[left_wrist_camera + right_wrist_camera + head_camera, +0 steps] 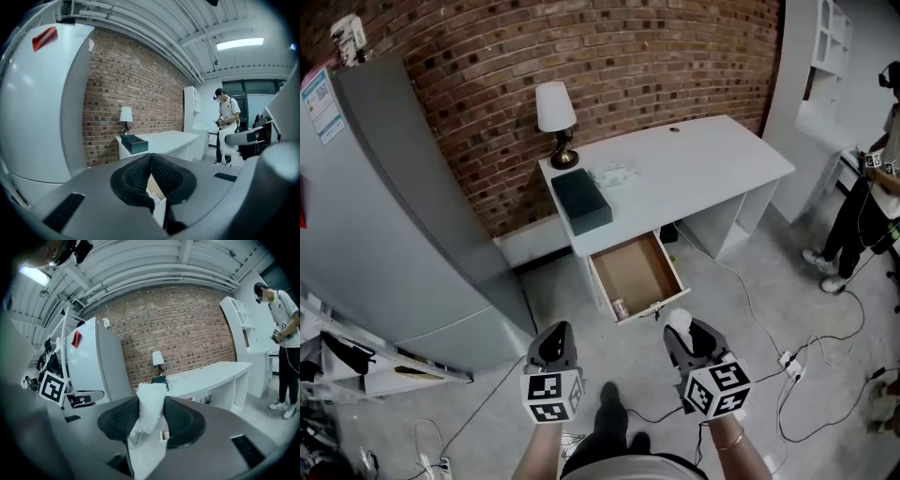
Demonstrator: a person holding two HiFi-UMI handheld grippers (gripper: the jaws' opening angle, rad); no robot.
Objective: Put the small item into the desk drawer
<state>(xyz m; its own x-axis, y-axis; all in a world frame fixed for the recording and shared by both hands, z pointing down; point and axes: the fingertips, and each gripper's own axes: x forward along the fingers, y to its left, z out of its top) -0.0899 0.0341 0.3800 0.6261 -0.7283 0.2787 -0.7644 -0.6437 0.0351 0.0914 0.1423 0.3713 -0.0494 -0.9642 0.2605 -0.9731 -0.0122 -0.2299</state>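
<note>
I see the white table against the brick wall. A lamp stands at its back left corner. In front of that, along the left edge, lies a dark box, with a crumpled pale scrap just beside it. Under the front edge, the drawer stands open.

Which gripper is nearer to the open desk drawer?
Right. The right gripper, shut on a white paper wad, is just in front of the drawer, at its front edge. The left gripper, shut and empty, is farther off, toward its front-left.
</note>
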